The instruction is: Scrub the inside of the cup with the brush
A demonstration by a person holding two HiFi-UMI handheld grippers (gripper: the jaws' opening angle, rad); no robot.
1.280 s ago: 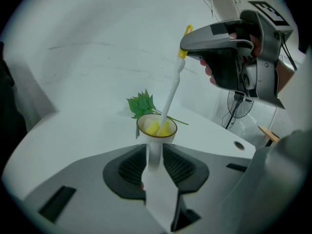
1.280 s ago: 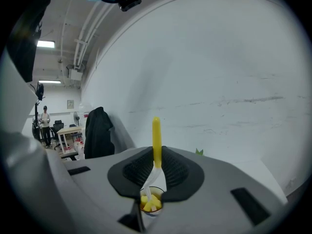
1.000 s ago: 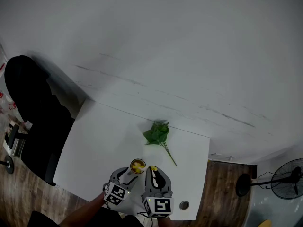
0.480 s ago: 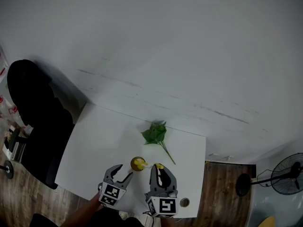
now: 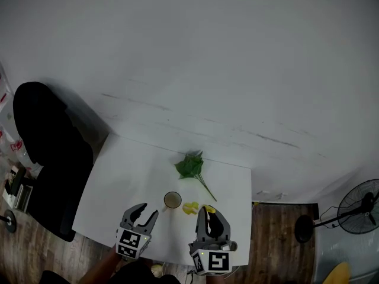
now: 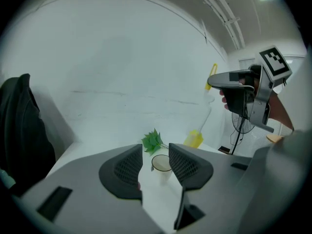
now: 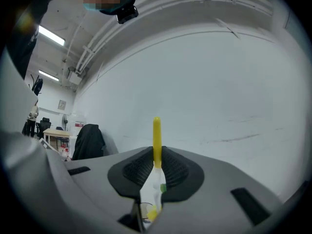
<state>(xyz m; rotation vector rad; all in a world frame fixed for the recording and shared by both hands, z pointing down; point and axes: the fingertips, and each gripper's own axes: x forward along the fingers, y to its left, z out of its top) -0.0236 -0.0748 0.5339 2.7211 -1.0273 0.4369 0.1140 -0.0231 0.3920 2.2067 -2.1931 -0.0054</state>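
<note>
Compared with a second ago, both claws are now sitting further back from the cup (image 5: 172, 200) and nearer the front edge of the white tabletop (image 5: 118, 170). Back then the left claw (image 5: 148, 210) was closing in around the cup and the yellow brush (image 5: 190, 207) head was sitting in its mouth. Now the cup is standing alone and upright, apart from both claws, and the brush head is hanging just to its right, outside it.

The left claw's jaws have just been closing a little, yet they are still standing apart with nothing between the pads. The cup is only showing through the gap, farther ahead.

The right claw (image 5: 210, 213) is pinching the brush, its jaws pressing together on the handle, whose yellow tip is sticking up past the pads.

The cubes on both claws are showing black-and-white square markers.

The cup is looking small and pale with a dark rim, its mouth facing up. A green leafy sprig (image 5: 190, 166) is lying behind it, near the tabletop's far edge. A black chair (image 5: 47, 152) is standing to the left of the tabletop.
</note>
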